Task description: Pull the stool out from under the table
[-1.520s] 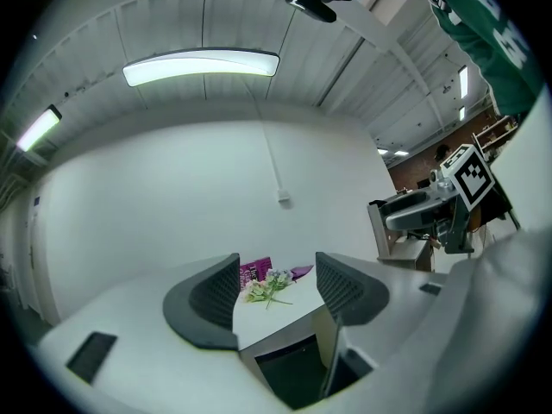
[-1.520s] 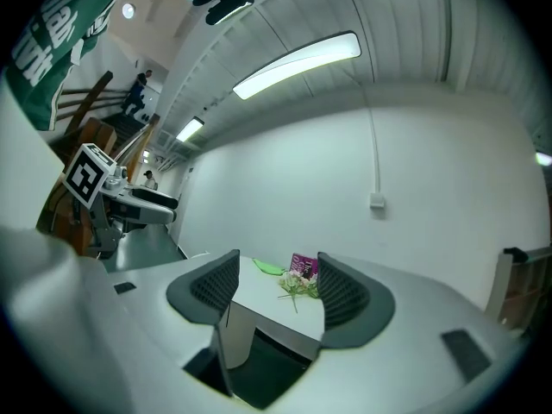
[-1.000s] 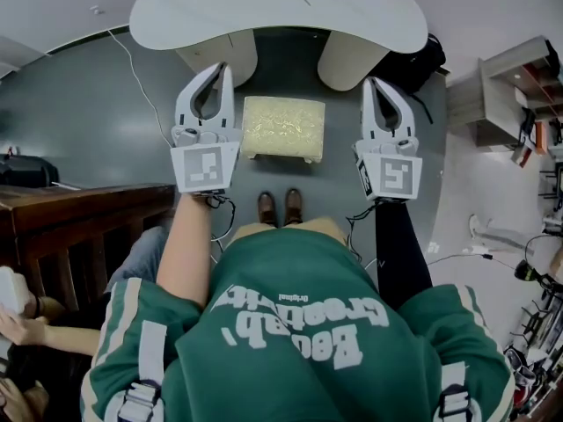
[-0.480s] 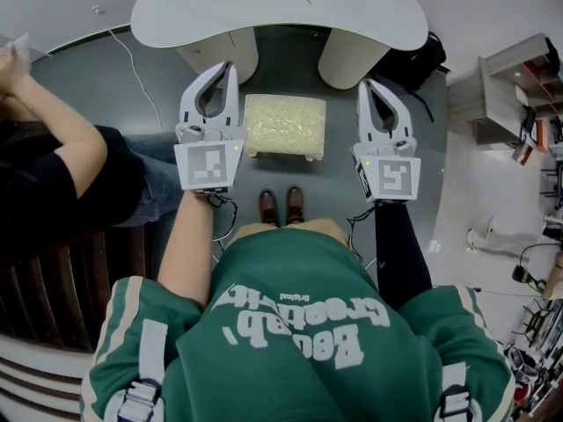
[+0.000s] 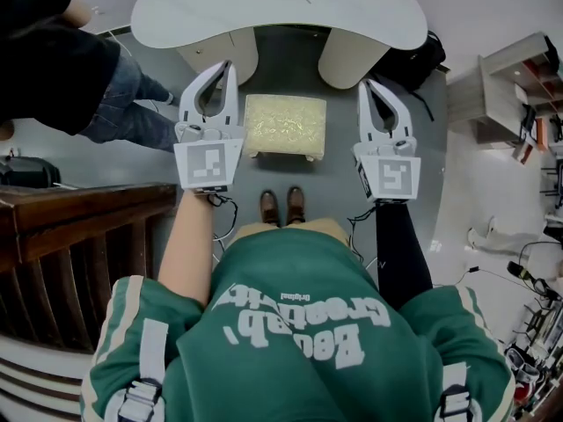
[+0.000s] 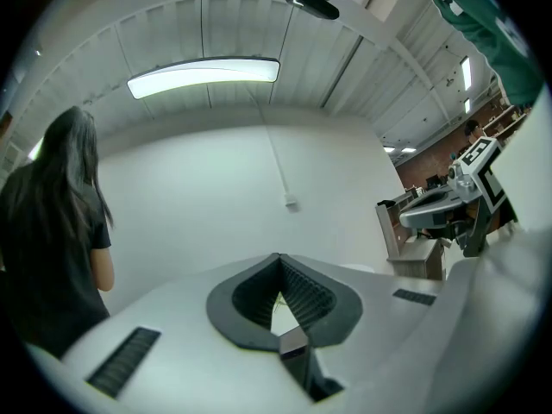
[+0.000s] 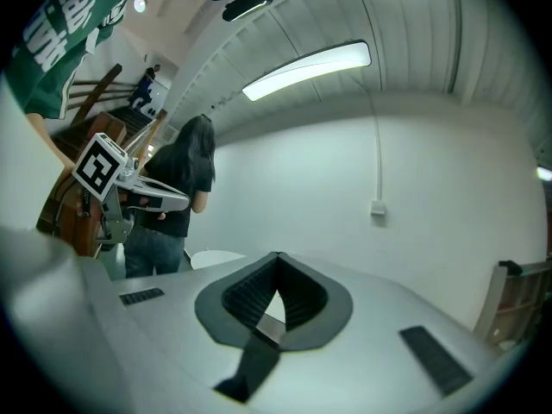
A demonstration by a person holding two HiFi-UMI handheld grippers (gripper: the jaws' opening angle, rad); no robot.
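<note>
At the top of the frame, a white worktop [image 5: 220, 11] is shown. Just below its edge, at centre frame, the pale stool [image 5: 283, 127] is seen standing on the grey floor, flanked by the left tongs [image 5: 227, 67] and right tongs [image 5: 367, 83], both pressed closed with nothing gripped.

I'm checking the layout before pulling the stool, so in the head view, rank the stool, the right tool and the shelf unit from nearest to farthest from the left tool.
From the left tool:
1. Stool, right beside it on the floor, to its right.
2. Right tool, on the stool's other side.
3. Shelf unit, far off at the right edge.
</note>
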